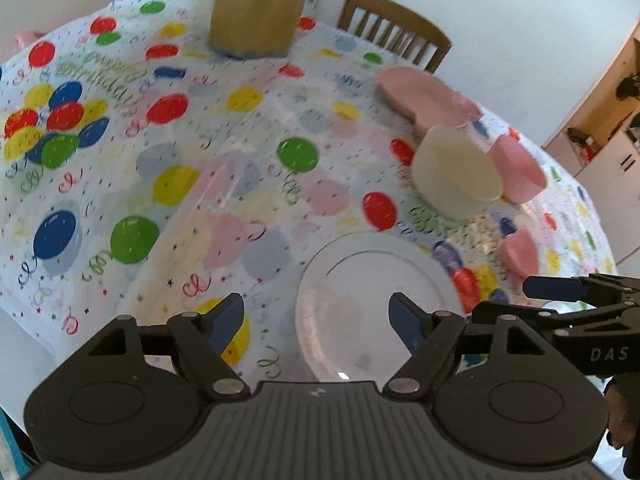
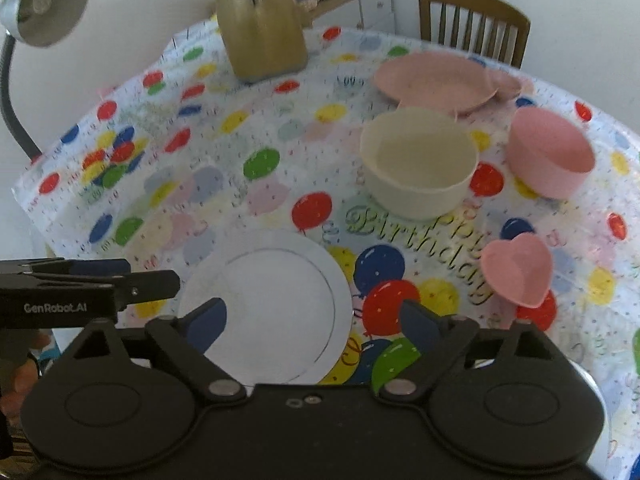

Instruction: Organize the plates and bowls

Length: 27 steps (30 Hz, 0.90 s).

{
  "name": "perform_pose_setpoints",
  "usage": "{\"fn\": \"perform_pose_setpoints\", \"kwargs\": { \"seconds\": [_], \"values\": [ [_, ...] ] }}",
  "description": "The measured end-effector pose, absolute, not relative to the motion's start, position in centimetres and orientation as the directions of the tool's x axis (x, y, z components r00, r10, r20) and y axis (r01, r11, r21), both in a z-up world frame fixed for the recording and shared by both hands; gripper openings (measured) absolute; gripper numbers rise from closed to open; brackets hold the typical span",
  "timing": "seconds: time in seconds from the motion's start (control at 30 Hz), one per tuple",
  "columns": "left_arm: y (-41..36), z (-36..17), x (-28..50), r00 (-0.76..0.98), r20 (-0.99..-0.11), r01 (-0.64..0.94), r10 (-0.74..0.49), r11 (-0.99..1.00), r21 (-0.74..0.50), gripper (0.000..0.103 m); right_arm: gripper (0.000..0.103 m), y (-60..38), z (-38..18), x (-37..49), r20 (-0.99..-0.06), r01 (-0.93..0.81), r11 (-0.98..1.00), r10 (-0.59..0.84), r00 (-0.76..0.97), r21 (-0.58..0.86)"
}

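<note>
Both grippers hang over the balloon-print birthday tablecloth with jaws spread wide and nothing between them. The left gripper sits low in its frame above the white plate; the right gripper hovers over the same plate's right edge. Beyond the plate stands a cream bowl, with a pink bowl to its right and a pink plate behind it. A small pink heart-shaped dish lies at lower right. A tan jug stands at top centre.
</note>
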<state>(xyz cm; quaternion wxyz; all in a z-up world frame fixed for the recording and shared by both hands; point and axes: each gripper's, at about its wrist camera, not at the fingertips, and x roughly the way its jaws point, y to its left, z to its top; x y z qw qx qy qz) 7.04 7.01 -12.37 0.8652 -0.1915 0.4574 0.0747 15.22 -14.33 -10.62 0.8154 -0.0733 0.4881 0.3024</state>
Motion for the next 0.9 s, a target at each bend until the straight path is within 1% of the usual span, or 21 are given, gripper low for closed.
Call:
{"fn": "perform_pose_setpoints", "kwargs": {
  "seconds": [0.03, 0.17, 0.23, 0.33, 0.4, 0.43, 0.47, 0.5, 0.53, 0.6, 0.63, 0.7, 0.8, 0.87, 0.9],
  "values": [
    [7.0, -12.9, 7.1, 0.563, -0.825, -0.311, -0.044, 0.913, -0.262, 0.079, 0.087, -14.2, -11.1, 15.5, -0.846, -0.566, 0.805, 0.419, 0.329, 0.178],
    [7.0, -14.2, 7.3, 0.544, -0.838, -0.321, -0.046, 0.911, -0.258, 0.079, 0.074, -13.9, -12.8, 16.4, -0.867, -0.563, 0.805, 0.405, 0.290, 0.188],
    [6.9, -14.7, 7.5, 0.533, -0.844, -0.330, -0.056, 0.905, -0.268, 0.079, 0.072, -13.9, -13.5, 16.8, -0.874, -0.557, 0.806, 0.403, 0.271, 0.199],
    [7.1, -15.3, 8.0, 0.527, -0.847, -0.349, -0.073, 0.890, -0.293, 0.079, 0.062, -13.8, -14.3, 17.3, -0.880, -0.553, 0.804, 0.406, 0.246, 0.216],
    [6.9, -15.5, 8.1, 0.529, -0.845, -0.346, -0.080, 0.889, -0.301, 0.078, 0.053, -13.9, -14.6, 17.5, -0.882, -0.550, 0.804, 0.410, 0.233, 0.228],
    [6.8, -15.5, 8.2, 0.533, -0.842, -0.339, -0.087, 0.890, -0.307, 0.078, 0.051, -13.9, -14.7, 17.6, -0.882, -0.547, 0.804, 0.412, 0.229, 0.234],
    [6.7, -15.5, 8.3, 0.535, -0.839, -0.330, -0.096, 0.891, -0.312, 0.074, 0.048, -13.9, -14.8, 17.7, -0.881, -0.544, 0.804, 0.415, 0.225, 0.240],
    [6.5, -15.6, 8.4, 0.534, -0.839, -0.324, -0.103, 0.892, -0.316, 0.067, 0.046, -13.9, -14.9, 17.8, -0.882, -0.540, 0.805, 0.417, 0.220, 0.246],
    [6.5, -15.7, 8.5, 0.531, -0.841, -0.325, -0.108, 0.890, -0.320, 0.064, 0.045, -14.0, -15.0, 17.9, -0.882, -0.536, 0.805, 0.420, 0.215, 0.253],
    [6.7, -15.9, 8.5, 0.528, -0.841, -0.335, -0.117, 0.882, -0.332, 0.056, 0.039, -14.1, -15.3, 18.2, -0.883, -0.526, 0.808, 0.423, 0.205, 0.265],
    [6.8, -16.0, 8.5, 0.526, -0.842, -0.341, -0.120, 0.877, -0.338, 0.053, 0.038, -14.2, -15.3, 18.2, -0.883, -0.521, 0.810, 0.424, 0.203, 0.269],
    [6.9, -16.2, 8.6, 0.522, -0.844, -0.343, -0.126, 0.874, -0.343, 0.040, 0.035, -14.4, -15.4, 18.3, -0.883, -0.514, 0.812, 0.427, 0.196, 0.278],
    [7.1, -16.3, 8.7, 0.519, -0.846, -0.355, -0.124, 0.869, -0.345, 0.033, 0.031, -14.6, -15.6, 18.5, -0.884, -0.507, 0.813, 0.427, 0.188, 0.285],
    [7.4, -16.4, 8.7, 0.518, -0.846, -0.364, -0.127, 0.862, -0.352, 0.032, 0.028, -14.7, -15.7, 18.5, -0.886, -0.500, 0.817, 0.425, 0.187, 0.287],
    [7.5, -16.5, 8.7, 0.518, -0.846, -0.366, -0.128, 0.861, -0.354, 0.030, 0.026, -14.8, -15.8, 18.6, -0.886, -0.497, 0.818, 0.425, 0.185, 0.289]
  ]
}}
